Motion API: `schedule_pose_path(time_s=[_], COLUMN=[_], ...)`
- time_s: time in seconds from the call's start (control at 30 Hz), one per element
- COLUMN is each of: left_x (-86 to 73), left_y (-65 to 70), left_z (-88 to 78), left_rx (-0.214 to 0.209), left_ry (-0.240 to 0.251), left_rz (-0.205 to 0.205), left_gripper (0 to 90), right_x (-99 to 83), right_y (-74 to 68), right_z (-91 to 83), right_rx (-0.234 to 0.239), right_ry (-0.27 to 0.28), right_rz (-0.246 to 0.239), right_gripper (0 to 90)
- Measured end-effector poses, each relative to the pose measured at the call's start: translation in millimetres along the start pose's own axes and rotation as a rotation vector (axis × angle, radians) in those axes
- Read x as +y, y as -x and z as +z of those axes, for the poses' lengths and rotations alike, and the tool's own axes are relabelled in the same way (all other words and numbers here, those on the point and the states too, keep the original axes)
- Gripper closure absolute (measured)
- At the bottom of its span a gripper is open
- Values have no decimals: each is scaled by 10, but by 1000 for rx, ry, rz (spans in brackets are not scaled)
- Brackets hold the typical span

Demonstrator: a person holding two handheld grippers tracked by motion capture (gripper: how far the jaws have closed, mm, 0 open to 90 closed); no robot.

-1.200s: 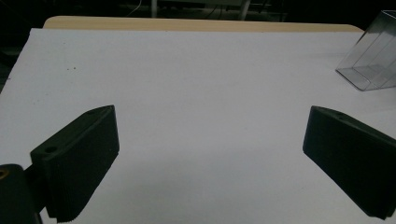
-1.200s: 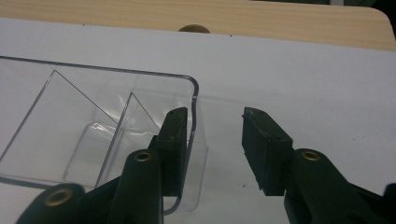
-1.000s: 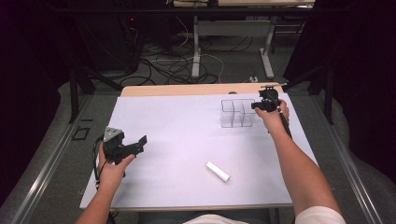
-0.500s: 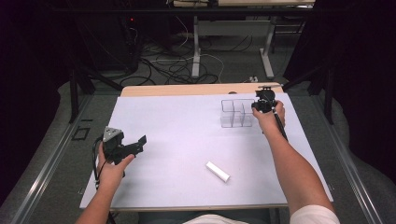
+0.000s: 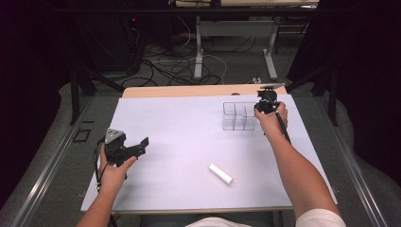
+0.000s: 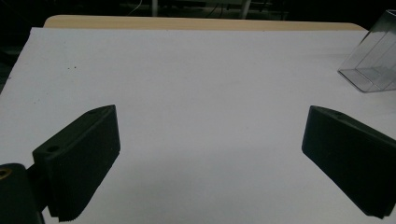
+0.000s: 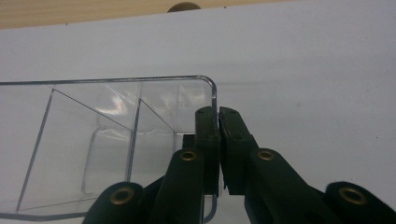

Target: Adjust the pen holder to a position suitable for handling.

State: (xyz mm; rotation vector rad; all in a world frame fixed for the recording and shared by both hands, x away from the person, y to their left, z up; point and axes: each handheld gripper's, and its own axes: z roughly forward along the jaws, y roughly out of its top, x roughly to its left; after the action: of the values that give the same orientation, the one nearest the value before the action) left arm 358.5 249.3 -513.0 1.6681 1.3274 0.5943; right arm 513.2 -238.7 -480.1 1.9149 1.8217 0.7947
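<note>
The clear plastic divided box [image 5: 239, 117] sits toward the far right of the white-topped table [image 5: 179, 132]. The right tool [image 7: 218, 122] pinches the box's right wall, one jaw inside, one outside. Nearer the person than the box lies a small white cylinder [image 5: 221, 174]. Well left of the box, the left tool [image 5: 140, 145] hovers, jaws spread wide.

No readable text, labels, brands or numbers anywhere.

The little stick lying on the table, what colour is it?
White. The stick lies on the pale sheet, seen best in the high view.
</note>
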Motion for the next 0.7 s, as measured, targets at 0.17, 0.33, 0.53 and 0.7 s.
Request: schedule_pose_path(time_s=[0.17,0.33,0.53,0.7], left_x=[3,3,3,-1], left_y=[2,4,5,8], left_z=[-4,-8,-16,-10], left_rx=[-1,-1,-3,-2], left_ry=[0,6,2,7], left_rz=[0,2,3,-5], left_gripper=[43,43,43,43], right_x=[-47,-115,-253,-382], right_y=[-46,-67,-20,28], right_z=[-73,-155,-284,-403], right_rx=[17,25,43,52], right_ry=[-46,-80,-87,-99], right_rz=[2,-16,-11,-26], right_gripper=[875,875,873,872])
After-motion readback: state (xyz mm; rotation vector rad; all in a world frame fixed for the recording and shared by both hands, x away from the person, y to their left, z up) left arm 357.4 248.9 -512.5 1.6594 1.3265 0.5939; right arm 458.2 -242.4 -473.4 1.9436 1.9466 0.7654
